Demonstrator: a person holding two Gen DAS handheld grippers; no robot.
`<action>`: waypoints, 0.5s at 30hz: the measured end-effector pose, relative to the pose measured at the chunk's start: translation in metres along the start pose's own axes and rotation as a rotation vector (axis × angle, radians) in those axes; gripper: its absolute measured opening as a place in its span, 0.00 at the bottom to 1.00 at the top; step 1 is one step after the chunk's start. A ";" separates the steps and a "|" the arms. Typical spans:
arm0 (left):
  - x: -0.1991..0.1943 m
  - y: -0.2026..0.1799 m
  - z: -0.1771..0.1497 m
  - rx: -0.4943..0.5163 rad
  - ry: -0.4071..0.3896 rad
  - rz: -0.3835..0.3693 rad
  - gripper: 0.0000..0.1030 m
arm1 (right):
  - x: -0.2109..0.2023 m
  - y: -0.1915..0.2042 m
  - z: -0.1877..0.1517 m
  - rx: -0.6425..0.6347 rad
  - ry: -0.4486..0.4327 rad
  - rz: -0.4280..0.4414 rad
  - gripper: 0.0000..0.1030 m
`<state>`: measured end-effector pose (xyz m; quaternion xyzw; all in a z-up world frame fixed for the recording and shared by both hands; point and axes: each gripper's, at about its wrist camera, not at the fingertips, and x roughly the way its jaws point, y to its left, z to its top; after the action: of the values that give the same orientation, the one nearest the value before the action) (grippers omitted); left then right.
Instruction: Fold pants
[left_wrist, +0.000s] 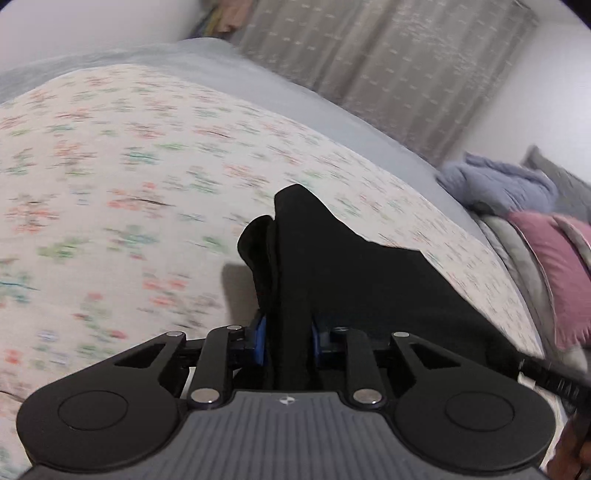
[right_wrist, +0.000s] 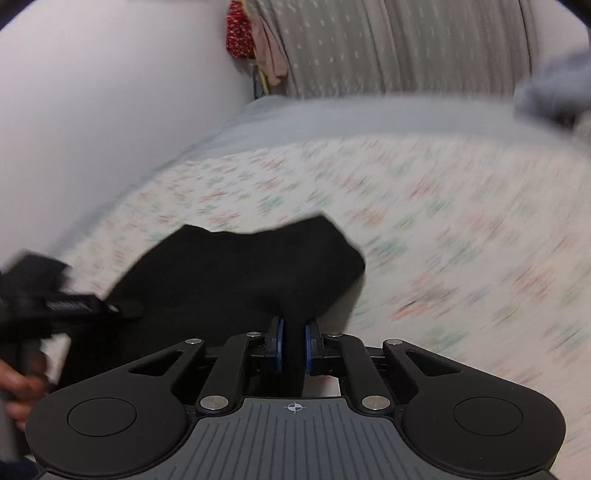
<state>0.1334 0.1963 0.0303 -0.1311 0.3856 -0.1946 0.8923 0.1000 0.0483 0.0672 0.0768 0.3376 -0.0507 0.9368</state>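
Observation:
The black pants hang between both grippers above a floral bedspread. My left gripper is shut on a bunched edge of the pants, with the cloth rising between its blue pads. My right gripper is shut on another part of the pants, which spread out to the left in front of it. In the right wrist view the left gripper and the hand holding it show at the left edge. The right gripper's edge shows at the lower right of the left wrist view.
The floral bedspread lies on a grey-blue sheet. A blue-grey blanket and a pink pillow lie at the right. A white wall is on the left, with curtains behind the bed.

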 end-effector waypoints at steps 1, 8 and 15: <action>0.005 -0.008 -0.004 0.012 0.000 -0.008 0.31 | -0.005 -0.008 0.002 -0.003 -0.005 -0.026 0.09; 0.015 -0.019 -0.005 0.018 0.027 0.047 0.34 | -0.015 -0.053 -0.015 0.075 0.011 -0.100 0.11; 0.010 -0.006 0.001 0.062 0.013 0.100 0.54 | 0.016 -0.071 -0.023 0.182 0.084 -0.038 0.59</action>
<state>0.1387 0.1864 0.0267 -0.0824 0.3913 -0.1624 0.9021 0.0869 -0.0181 0.0316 0.1570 0.3721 -0.0957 0.9098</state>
